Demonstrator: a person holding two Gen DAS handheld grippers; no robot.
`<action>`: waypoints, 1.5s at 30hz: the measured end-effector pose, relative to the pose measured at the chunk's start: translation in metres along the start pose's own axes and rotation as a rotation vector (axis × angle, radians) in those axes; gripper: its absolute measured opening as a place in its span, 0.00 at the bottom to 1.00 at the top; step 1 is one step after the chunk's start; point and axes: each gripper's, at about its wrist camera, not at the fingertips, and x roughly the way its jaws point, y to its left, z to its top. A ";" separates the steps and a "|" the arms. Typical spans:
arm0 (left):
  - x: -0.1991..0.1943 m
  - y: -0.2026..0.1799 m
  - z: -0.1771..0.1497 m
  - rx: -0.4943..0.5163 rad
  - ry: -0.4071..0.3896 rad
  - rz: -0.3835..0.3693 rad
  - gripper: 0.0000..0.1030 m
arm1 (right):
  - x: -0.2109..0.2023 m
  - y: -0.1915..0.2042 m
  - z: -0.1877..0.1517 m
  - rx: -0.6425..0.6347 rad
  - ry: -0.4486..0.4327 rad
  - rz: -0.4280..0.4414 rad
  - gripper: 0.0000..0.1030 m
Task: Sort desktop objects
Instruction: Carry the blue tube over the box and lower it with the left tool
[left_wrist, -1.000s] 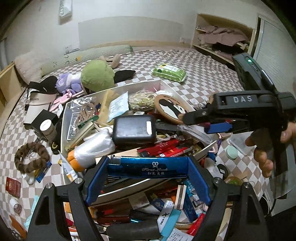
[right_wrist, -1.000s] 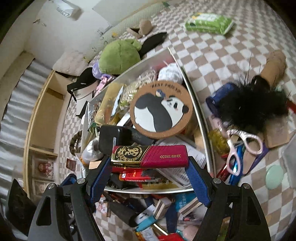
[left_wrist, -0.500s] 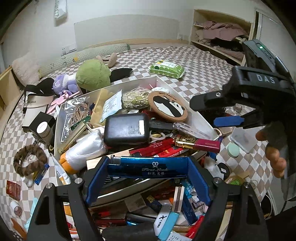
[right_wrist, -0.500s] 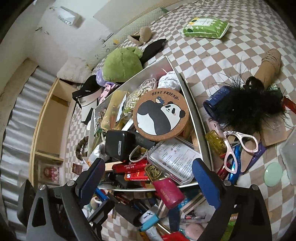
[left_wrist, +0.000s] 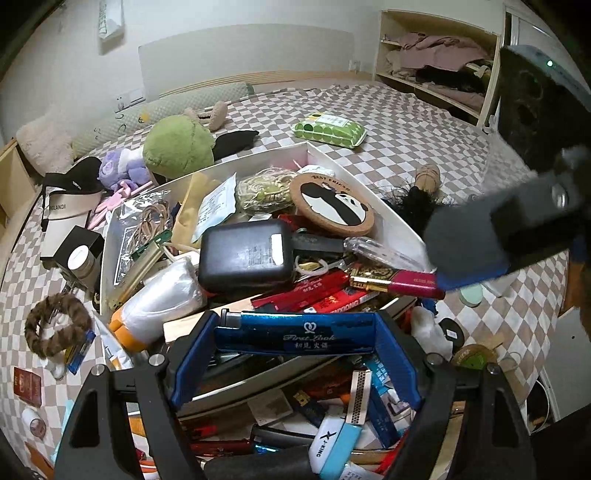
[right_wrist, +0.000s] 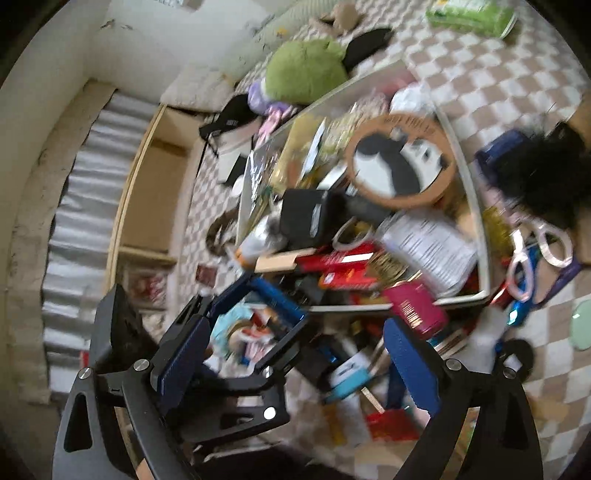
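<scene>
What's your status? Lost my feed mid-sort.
Left gripper shut on blue lighter over the tray's near edge. Right gripper open, empty. Maroon lighter lying on the pile in white tray. Clutter everywhere; right view blurred.

Black tool frames — blue pads, silver screws.

Heaped tray blocks entry; bare checkered bedspread beyond

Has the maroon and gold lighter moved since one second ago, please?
Yes. The maroon and gold lighter has left the right gripper, whose jaws stand open, and lies at the white tray's near edge below the panda coaster.
</scene>
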 end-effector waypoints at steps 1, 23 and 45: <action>0.000 0.001 -0.001 -0.005 0.001 0.000 0.81 | 0.005 -0.002 0.000 0.011 0.008 -0.001 0.92; 0.013 -0.011 0.004 0.011 0.005 -0.016 0.81 | 0.000 -0.030 0.021 0.096 -0.102 0.051 0.92; 0.035 -0.013 0.016 -0.051 0.006 -0.034 0.81 | -0.015 -0.035 0.025 0.140 -0.178 0.258 0.92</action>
